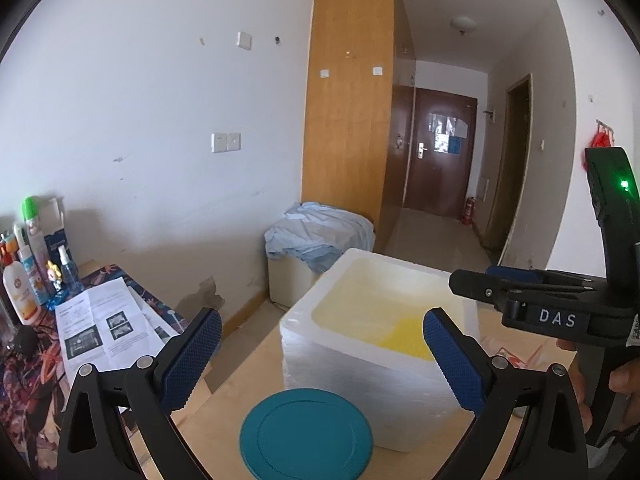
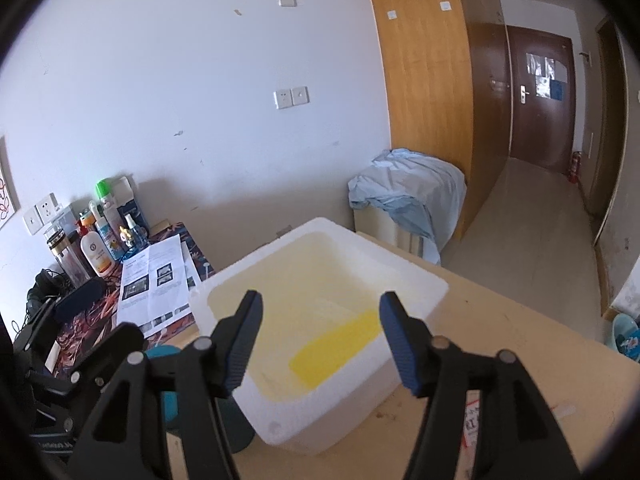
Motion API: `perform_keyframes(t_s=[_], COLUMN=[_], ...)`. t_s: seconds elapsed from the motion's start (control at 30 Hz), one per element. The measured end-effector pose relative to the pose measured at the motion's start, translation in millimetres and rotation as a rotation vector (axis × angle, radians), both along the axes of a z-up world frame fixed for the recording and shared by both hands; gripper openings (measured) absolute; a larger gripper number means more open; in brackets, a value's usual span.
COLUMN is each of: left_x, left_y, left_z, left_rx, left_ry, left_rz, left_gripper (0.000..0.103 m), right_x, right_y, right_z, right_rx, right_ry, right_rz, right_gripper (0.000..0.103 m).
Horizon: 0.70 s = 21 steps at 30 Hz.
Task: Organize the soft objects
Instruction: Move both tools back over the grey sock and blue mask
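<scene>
A white foam box [image 2: 320, 320] sits open on the pale wooden table [image 2: 500, 340], and it is the thing to steer by. At the bottom of the box, against its near wall, lies a flat yellow soft piece [image 2: 336, 348], likely a sponge or cloth, a bright slab with blurred edges that lies low on the box floor; its texture is too soft-focused to make out.

The right gripper [image 2: 320, 332] hangs just over the near rim of the box, its blue-padded jaws parted and nothing between them; the yellow piece lies below them, untouched. The left gripper [image 1: 322, 356] stands on the near left side of the box, jaws spread wide and empty. A round teal lid [image 1: 306, 434] lies flat on the table just in front of the box, beneath the left gripper.

Left of the box, printed sheets [image 2: 154, 288] lie beside a cluster of bottles [image 2: 96, 240] at the wall. Beyond the box, a crumpled pale-blue cloth [image 2: 408, 196] drapes over a low white cabinet.
</scene>
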State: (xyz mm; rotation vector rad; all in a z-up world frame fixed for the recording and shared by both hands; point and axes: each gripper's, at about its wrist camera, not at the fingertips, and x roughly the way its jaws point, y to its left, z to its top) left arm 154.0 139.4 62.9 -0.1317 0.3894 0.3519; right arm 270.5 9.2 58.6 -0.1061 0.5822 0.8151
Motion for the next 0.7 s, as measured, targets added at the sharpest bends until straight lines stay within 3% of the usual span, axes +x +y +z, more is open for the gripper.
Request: perform_keyframes(t_s=[0.4, 0.7], left_x=[-11.3, -25.1], left_y=[-21.1, -54.6], left_z=[3.5, -0.4], left_rx=[-0.034, -0.044], left_ry=[-0.01, 0.001], left_rz=[-0.098, -0.222], left_gripper=[0.101, 0.101], right_x=[-35.1, -77.3], right_y=[-49.7, -102.1], right_z=[-8.3, -4.0], right_rx=[-0.068, -0.052], right_ry=[0.01, -0.049], right_rz=[-0.118, -0.248], right_gripper=[0.066, 0.093])
